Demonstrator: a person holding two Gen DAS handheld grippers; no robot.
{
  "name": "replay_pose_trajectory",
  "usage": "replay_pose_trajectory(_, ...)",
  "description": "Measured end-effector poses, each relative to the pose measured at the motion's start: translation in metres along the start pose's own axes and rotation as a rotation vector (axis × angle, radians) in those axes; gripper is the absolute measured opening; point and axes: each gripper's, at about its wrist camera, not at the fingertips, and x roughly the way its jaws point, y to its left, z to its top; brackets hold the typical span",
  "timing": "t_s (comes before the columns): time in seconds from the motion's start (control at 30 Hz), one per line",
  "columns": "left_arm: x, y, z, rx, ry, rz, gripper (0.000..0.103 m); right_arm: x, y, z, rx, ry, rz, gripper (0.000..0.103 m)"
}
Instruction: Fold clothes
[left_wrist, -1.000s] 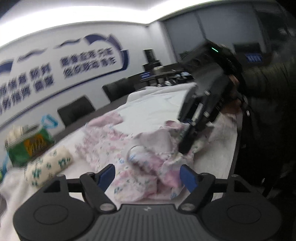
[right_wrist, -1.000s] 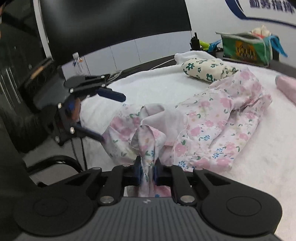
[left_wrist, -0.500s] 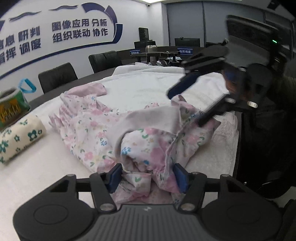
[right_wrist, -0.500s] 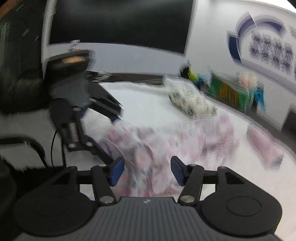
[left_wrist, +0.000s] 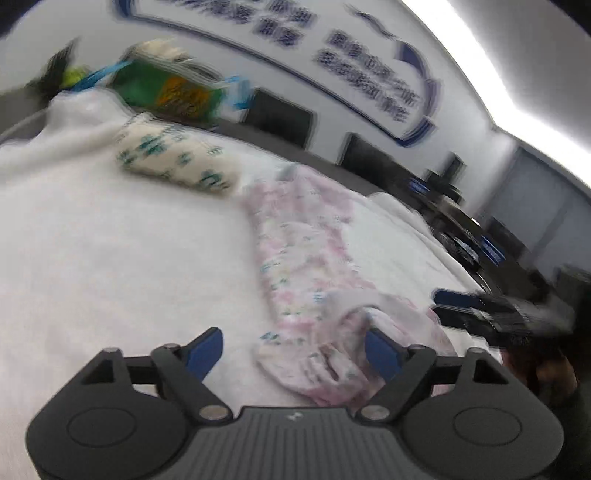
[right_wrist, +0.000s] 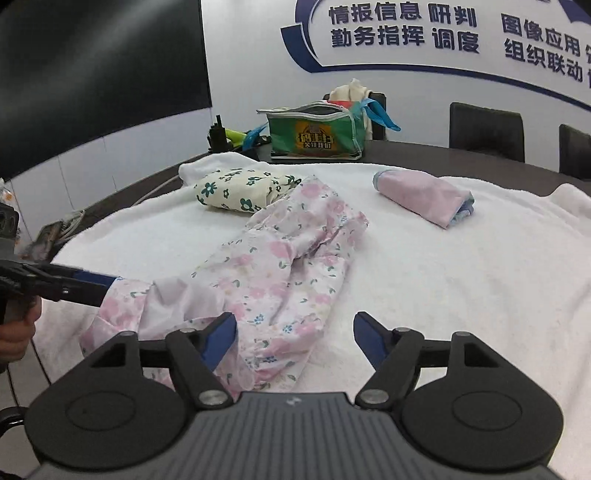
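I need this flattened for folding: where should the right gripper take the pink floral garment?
Probably the near right corner of the pink floral garment, with the right gripper coming in low from the near side. That corner lies loose on the white towel; the left gripper is at the bunched left end.

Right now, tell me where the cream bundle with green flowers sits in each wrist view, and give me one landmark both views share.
Left wrist: cream bundle with green flowers lies upper left, blurred, on the white towel beyond the pink floral garment.
Right wrist: the bundle lies left of centre, touching the garment's far end.
Shared landmark: the green bag behind the bundle.
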Motion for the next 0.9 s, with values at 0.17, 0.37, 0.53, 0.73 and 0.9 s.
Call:
replay_pose_trajectory(0.17, 0.004, 0.000, 0.000, -0.071, 0.012, -0.013, 0.077, 0.001, 0.011, 0.006, 0.017, 0.010, 0.022, 0.072)
replay_pose_trajectory(0.37, 0.009, -0.001, 0.000, -0.156, 0.027, -0.029, 0.076, 0.011, 0.016, -0.001, 0.020, 0.038, 0.051, 0.070)
replay_pose_trajectory(0.53, 0.021, 0.004, -0.002, -0.207, 0.052, -0.034, 0.024, 0.030, 0.014, -0.005, 0.036, 0.067, 0.056, 0.049)
replay_pose_trajectory(0.73, 0.011, -0.012, -0.003, -0.107, -0.007, -0.063, 0.009, 0.029, 0.023, -0.007, -0.005, 0.042, 0.050, 0.008)
replay_pose_trajectory(0.9, 0.027, -0.010, 0.002, -0.108, -0.013, -0.111, 0.005, 0.018, 0.031, 0.003, -0.037, -0.010, 0.094, 0.006)
